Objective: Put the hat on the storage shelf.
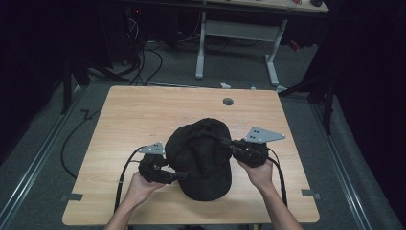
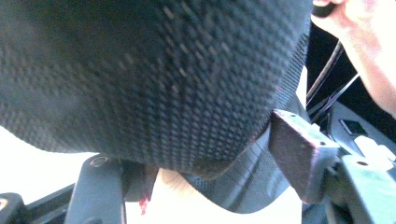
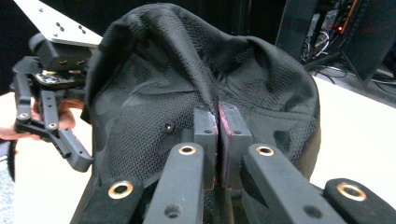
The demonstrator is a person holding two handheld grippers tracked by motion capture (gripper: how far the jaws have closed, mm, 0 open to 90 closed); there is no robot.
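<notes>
Currently my right gripper (image 3: 217, 122) pinches the soft, light black mesh cap (image 1: 201, 155); left gripper (image 2: 205, 163) straddles its edge (closure unclear); grasp seams.

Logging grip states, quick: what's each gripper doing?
Left gripper: open, jaws around the black cap's edge.
Right gripper: shut on the black cap's fabric.

We are seeing a black mesh cap (image 1: 201, 158) sitting crumpled, crown up, near the front of the worktop (image 1: 134, 120).
</notes>
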